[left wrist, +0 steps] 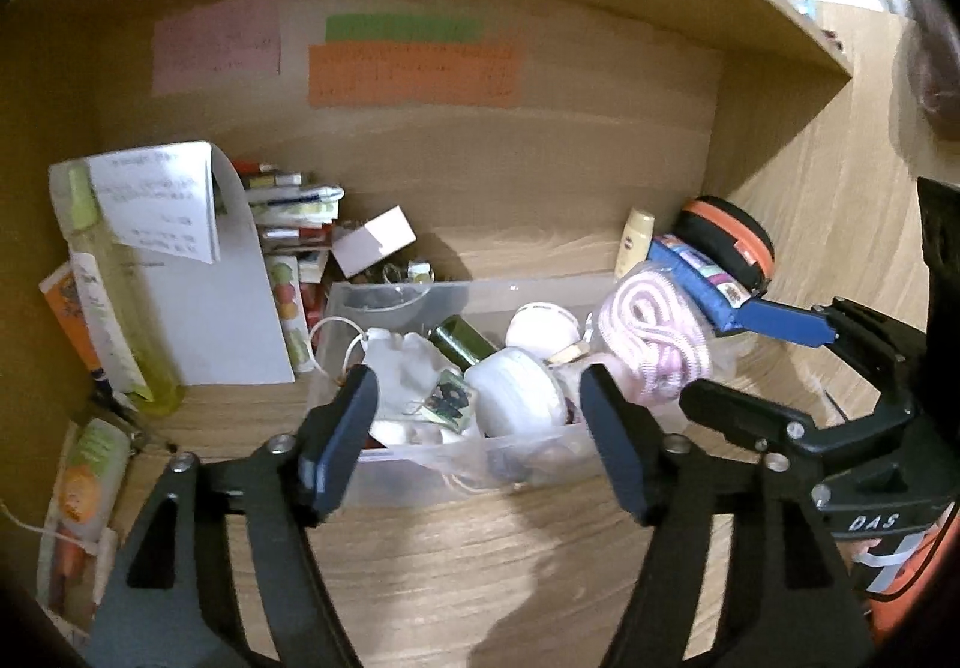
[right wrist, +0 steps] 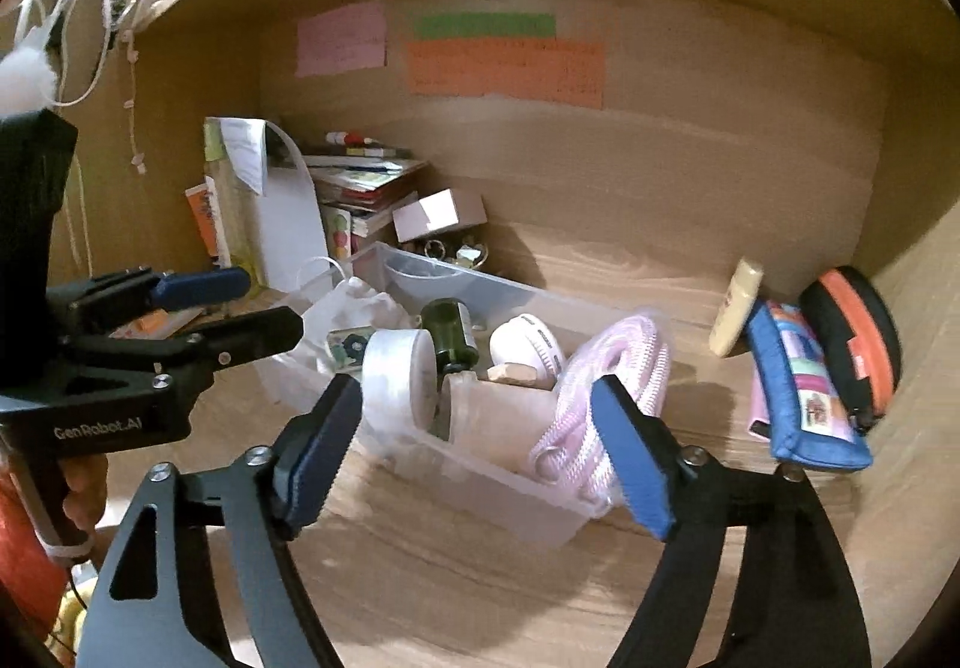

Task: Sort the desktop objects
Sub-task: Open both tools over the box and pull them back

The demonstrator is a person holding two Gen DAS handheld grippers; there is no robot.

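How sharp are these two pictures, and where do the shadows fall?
Left wrist view: strong fisheye bend, soft blur, the left tool shadowing the desk. Right wrist view: motion smear on the pink coil and the clear bin; dim, warm light.

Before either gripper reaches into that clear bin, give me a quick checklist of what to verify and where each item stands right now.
1. Left gripper open and holding nothing: ok.
2. Right gripper open and holding nothing: ok.
3. Clear plastic bin resting flat on the desk: ok.
4. Pink coiled cord fully inside the bin: not ok, it bulges over the rim at the bin's right end.
5. White tape roll free to lift: cannot tell, it sits close against the dark green bottle.
6. Blue pencil case and orange-and-black pouch away from the bin: ok, both stand against the right side wall.
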